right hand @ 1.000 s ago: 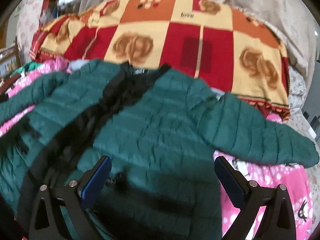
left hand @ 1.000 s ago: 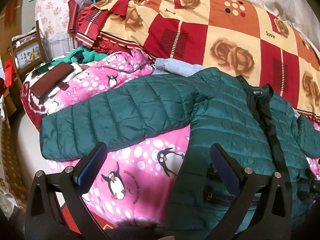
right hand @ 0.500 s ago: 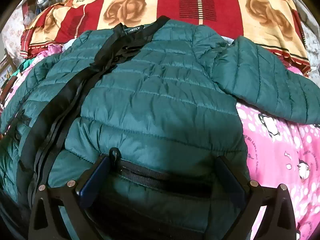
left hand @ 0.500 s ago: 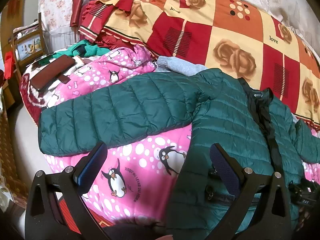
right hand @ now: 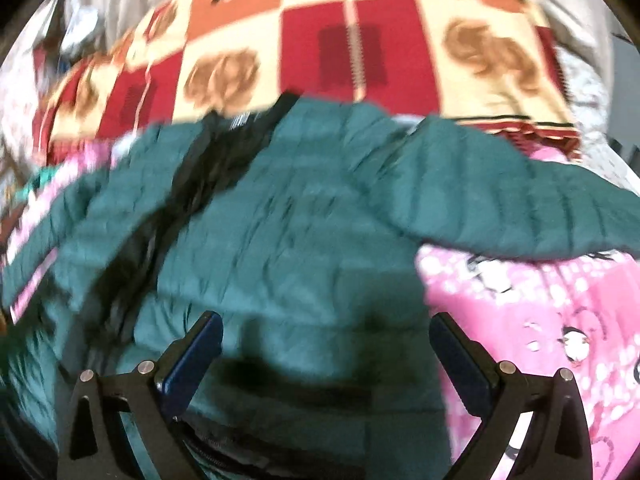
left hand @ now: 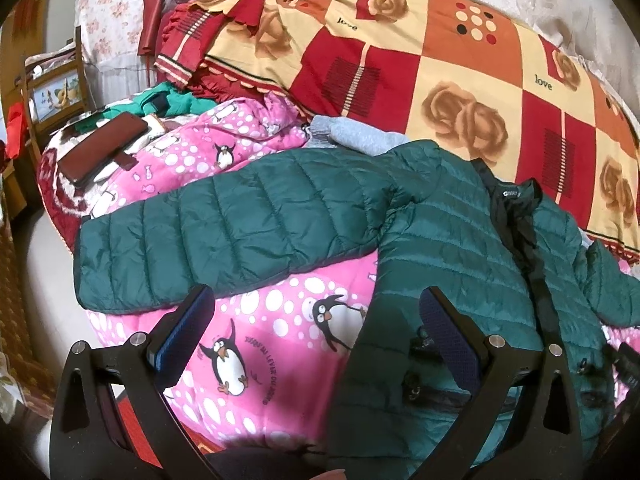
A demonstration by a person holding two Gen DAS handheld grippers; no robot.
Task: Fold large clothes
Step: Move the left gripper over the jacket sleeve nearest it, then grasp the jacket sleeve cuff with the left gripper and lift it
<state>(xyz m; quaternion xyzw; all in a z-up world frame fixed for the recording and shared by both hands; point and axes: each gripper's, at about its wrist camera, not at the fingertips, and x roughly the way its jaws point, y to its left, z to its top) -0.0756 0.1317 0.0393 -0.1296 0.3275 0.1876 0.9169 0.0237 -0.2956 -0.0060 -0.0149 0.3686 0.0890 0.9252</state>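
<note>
A dark green quilted jacket (left hand: 448, 248) lies spread face up on a pink penguin blanket (left hand: 288, 332), sleeves out to both sides, black zipper band down its middle. My left gripper (left hand: 316, 332) hovers open over the jacket's left hem edge and the blanket, holding nothing. In the right wrist view, which is blurred, the same jacket (right hand: 288, 248) fills the middle. My right gripper (right hand: 324, 356) stands open above the jacket's lower right front, nothing between its fingers.
A red, orange and cream rose-patterned quilt (left hand: 440, 64) is heaped behind the jacket. A grey garment (left hand: 352, 136) peeks out by the collar. A brown wallet-like case (left hand: 100, 148) and green clothes (left hand: 160, 100) lie at the far left, near a wooden chair (left hand: 52, 92).
The right gripper has pulled back and up from the jacket's hem after dipping close to it; its view is now motion-blurred. The left gripper has shifted only slightly.
</note>
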